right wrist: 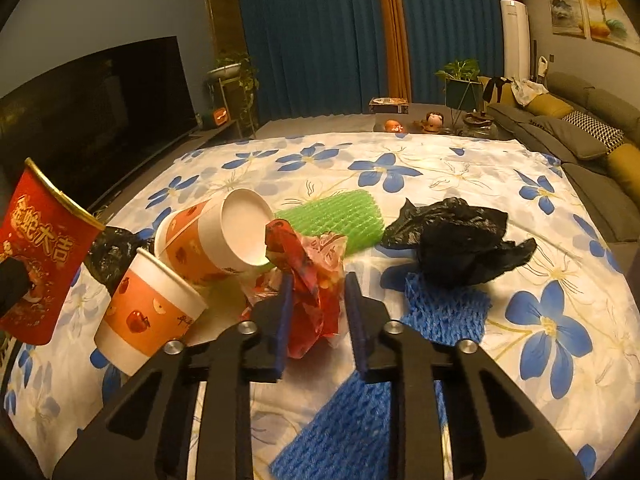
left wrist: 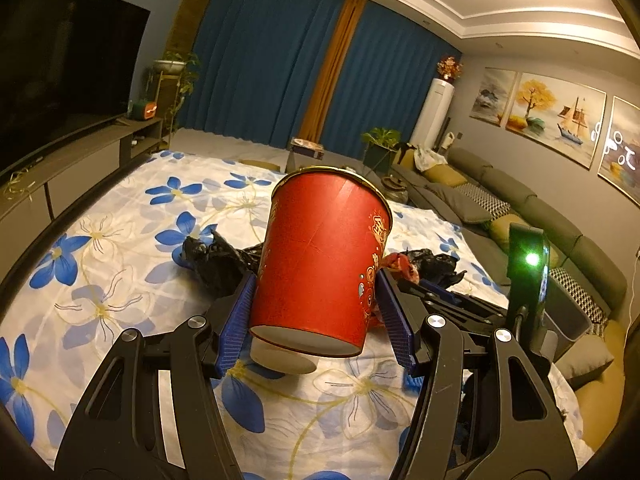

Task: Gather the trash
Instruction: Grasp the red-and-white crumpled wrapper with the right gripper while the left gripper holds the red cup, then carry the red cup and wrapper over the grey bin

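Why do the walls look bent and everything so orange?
Left wrist view: fisheye lens bows the ceiling and sofa, black corners, green lamp glare. Right wrist view: same curving, dim warm room light, sharp on the red wrapper.

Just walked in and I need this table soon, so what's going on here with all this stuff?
Someone is collecting trash off the flowered tablecloth using handheld tongs. The left tongs hold a red paper cup lifted above the cloth. The right tongs are closed around a crumpled red wrapper. Still lying there: two orange-and-white paper cups, one tipped over, a green foam net, a blue foam net and a black plastic bag.
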A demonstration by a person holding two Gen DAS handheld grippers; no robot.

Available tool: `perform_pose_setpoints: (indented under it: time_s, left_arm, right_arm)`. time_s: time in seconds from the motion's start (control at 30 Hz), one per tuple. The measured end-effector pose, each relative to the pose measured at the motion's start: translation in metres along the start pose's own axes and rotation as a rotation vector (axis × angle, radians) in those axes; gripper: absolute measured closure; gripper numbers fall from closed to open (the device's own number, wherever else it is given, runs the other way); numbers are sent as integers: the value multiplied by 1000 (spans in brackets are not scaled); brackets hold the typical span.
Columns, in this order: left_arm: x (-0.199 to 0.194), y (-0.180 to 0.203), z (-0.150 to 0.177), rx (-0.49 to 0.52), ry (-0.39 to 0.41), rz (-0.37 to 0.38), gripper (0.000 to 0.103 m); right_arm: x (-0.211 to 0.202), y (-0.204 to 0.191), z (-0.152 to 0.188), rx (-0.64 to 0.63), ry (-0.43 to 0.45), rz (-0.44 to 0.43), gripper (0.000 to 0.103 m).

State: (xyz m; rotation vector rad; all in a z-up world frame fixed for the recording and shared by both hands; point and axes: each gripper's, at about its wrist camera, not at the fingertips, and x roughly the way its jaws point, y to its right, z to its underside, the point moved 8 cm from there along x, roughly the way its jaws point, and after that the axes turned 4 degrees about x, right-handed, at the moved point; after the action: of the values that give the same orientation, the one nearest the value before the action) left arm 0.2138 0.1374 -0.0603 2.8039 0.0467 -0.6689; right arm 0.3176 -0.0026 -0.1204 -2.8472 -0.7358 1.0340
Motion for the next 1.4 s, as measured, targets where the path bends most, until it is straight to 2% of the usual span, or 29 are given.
perform_pose_setpoints:
  time_s: [0.27, 0.4, 0.67, 1.07, 1.4]
  left_arm:
    - [-6, 6, 5, -2, 1, 1, 44]
    - [-11, 20, 8, 17, 4, 17, 44]
    - [-22, 58, 13, 62, 13, 62, 44]
    - [-23, 132, 22, 157, 13, 141, 44]
    - [-7, 214, 27, 250, 6, 256, 44]
  right_arm:
    - [-51, 11, 4, 4, 82, 15, 81]
    - [-90, 16, 8, -1, 150, 35, 81]
    - [-145, 43, 18, 56, 220, 45, 81]
    - [-199, 93, 30, 115, 284, 88, 81]
    - [-239, 155, 31, 172, 347, 183, 81]
